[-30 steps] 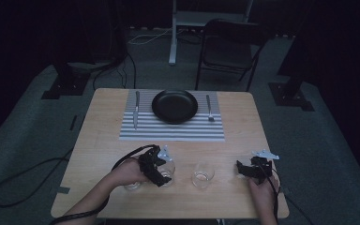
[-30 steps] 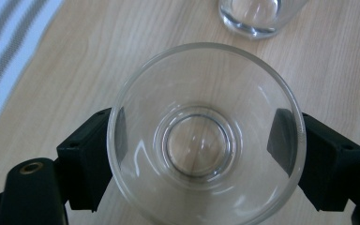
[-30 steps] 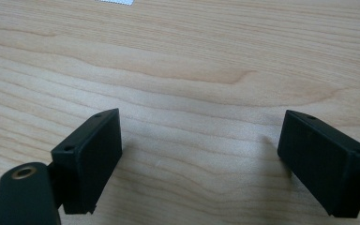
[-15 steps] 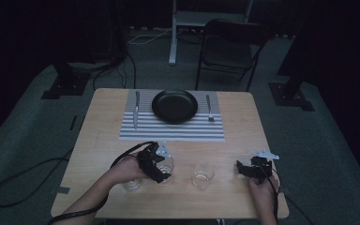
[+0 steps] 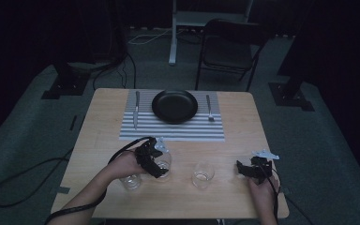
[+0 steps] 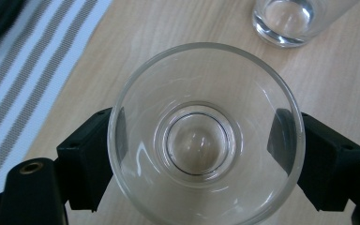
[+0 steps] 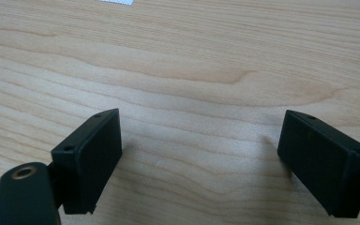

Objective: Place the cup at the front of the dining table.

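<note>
A clear drinking glass stands upright between the jaws of my left gripper, and both black pads press its sides. In the high view this glass is at the table's near left with the left gripper shut on it. A second glass sits just beside the left hand, and a third glass stands near the middle front. My right gripper rests low at the near right. Its jaws are wide apart over bare wood, and the right gripper holds nothing.
A striped placemat lies at the far middle and carries a black plate, a knife on its left and a fork on its right. Another glass shows beyond the held one. A chair stands behind the table.
My left gripper has shifted slightly with the glass still in it. The right gripper has stayed where it was.
</note>
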